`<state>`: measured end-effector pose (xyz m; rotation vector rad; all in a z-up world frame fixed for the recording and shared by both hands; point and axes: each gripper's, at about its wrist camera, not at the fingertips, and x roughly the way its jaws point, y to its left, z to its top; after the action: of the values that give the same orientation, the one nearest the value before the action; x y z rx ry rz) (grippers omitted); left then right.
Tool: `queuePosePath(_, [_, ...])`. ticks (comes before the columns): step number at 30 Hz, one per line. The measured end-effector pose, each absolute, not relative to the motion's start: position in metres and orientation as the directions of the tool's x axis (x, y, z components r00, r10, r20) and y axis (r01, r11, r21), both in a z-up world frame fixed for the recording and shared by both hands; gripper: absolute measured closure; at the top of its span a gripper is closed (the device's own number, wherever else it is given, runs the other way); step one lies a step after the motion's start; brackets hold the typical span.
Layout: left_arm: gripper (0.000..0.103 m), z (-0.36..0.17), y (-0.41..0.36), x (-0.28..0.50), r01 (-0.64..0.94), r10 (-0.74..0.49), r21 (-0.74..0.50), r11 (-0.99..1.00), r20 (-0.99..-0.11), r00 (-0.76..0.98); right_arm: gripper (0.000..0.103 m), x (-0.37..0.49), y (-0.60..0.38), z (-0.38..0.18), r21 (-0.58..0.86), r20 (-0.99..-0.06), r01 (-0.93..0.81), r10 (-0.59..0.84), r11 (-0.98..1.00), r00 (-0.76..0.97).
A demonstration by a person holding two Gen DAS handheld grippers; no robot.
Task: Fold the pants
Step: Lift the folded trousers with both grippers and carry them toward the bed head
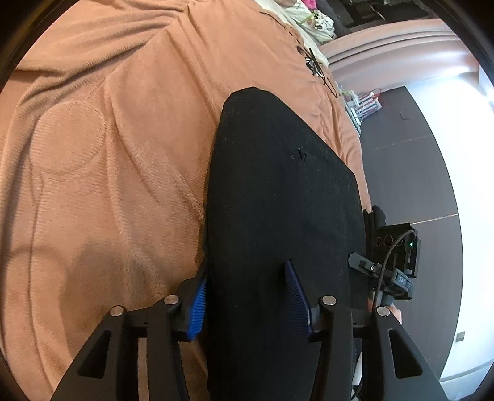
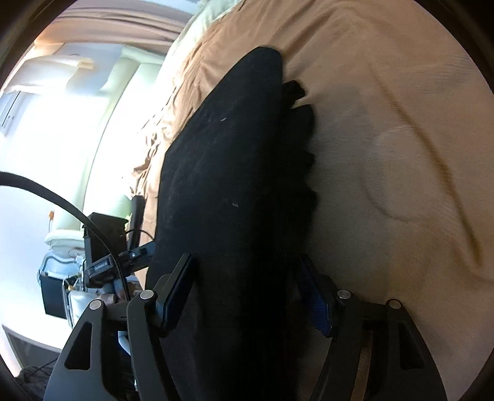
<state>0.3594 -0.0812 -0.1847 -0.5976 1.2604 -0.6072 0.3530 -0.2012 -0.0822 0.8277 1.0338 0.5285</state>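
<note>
Black pants (image 1: 278, 185) lie in a long folded strip on an orange-brown blanket (image 1: 108, 154), close to the bed's right edge. My left gripper (image 1: 247, 293) is open and straddles the near end: the left blue pad (image 1: 197, 296) sits at the cloth's left edge and the right pad (image 1: 296, 293) rests on top of it. In the right wrist view the pants (image 2: 234, 169) run away from my right gripper (image 2: 247, 283), which is open with the cloth passing between its spread fingers. The cloth's right edge looks ragged, with layers showing.
The blanket (image 2: 386, 154) is rumpled, with wide room beside the pants. Dark floor (image 1: 410, 169) lies past the bed edge. Light bedding and clothes (image 1: 308, 18) pile at the far end, with a small black item (image 1: 315, 66) nearby. A black cable (image 2: 61, 200) crosses the right view.
</note>
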Motion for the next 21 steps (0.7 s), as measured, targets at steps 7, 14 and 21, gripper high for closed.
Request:
queuePosePath(7, [0.073,-0.168,-0.075,0.354,0.111,-0.720,-0.716,0.689,-0.658,0.222,0.065,0.352,-0.201,-0.077,0.791,-0.524,-0.067,0.729,0.609,0.439])
queuePosePath(14, [0.075,-0.141,-0.061,0.344,0.137,-0.727,-0.723,0.677,-0.628,0.279,0.073,0.338,-0.193,-0.055,0.772,-0.498,-0.130,0.720,0.622,0.483])
queuePosePath(21, [0.076,-0.110,-0.025,0.326,0.157,-0.721,-0.721,0.675,-0.600,0.345,0.075,0.332,-0.167,-0.027,0.740,-0.477,-0.226,0.730,0.634,0.489])
